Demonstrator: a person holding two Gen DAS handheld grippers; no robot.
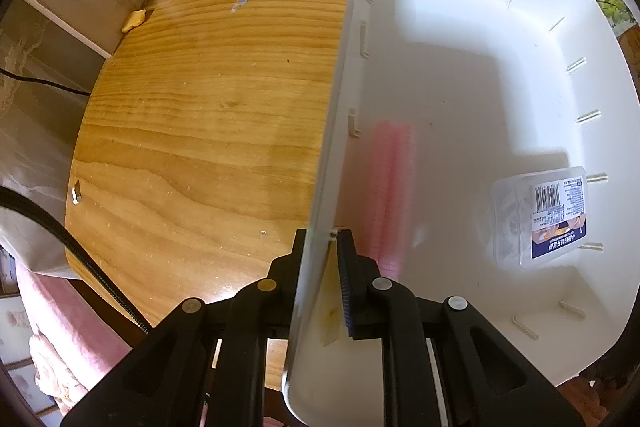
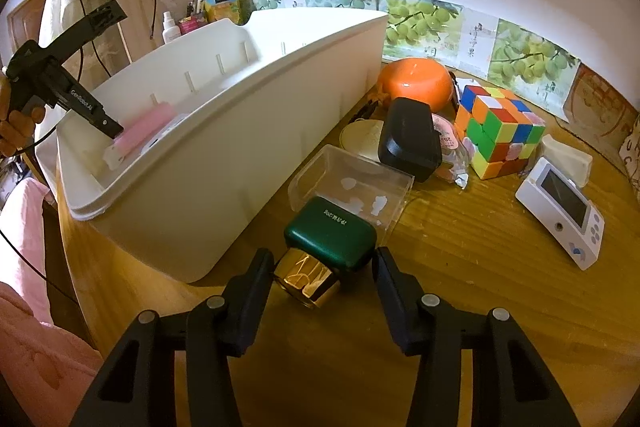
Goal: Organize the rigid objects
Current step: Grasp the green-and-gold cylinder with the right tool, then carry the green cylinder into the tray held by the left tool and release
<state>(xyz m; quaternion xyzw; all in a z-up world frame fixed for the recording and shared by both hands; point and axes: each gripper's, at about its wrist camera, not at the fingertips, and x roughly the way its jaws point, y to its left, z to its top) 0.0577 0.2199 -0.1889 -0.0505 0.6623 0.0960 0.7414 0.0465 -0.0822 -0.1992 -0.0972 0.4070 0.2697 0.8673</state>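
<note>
Setting: a wooden table (image 2: 460,267) with a long white plastic bin (image 2: 208,163) on it, and a scatter of small hard things beside the bin.

Thing in hand next: a dark green bottle (image 2: 330,233) with a shiny gold cap (image 2: 308,281), lying on its side on the table, just beside the bin's outer wall, its far end touching a clear plastic box (image 2: 352,187).

How it looks: squat, rounded corners, glossy green, small pale lettering on top; the cap is faceted and mirror-bright, pointing toward the right gripper.

How it should handle: stiff, probably glass, so likely weighty for its size and breakable if dropped. The smooth body and polished cap look slippery.

Where to hold: across the green body's flat sides seems safer than the round cap, which could roll or twist free.

Right gripper (image 2: 323,267): jaws partly spread, one on each side of the gold cap; the left jaw is at the cap's edge, though whether it touches is hard to judge, and the right jaw stands clear.

Left gripper (image 1: 320,241): pointing down, jaws narrow, pinching the bin's side wall at its rim.

Already in the bin: a pink ridged item (image 1: 390,195), blurred in the left view, and a clear labelled case (image 1: 540,215).

Still outside: a puzzle cube (image 2: 500,131), an orange bowl (image 2: 416,83), a black case (image 2: 408,139), a white handheld device (image 2: 560,211).
</note>
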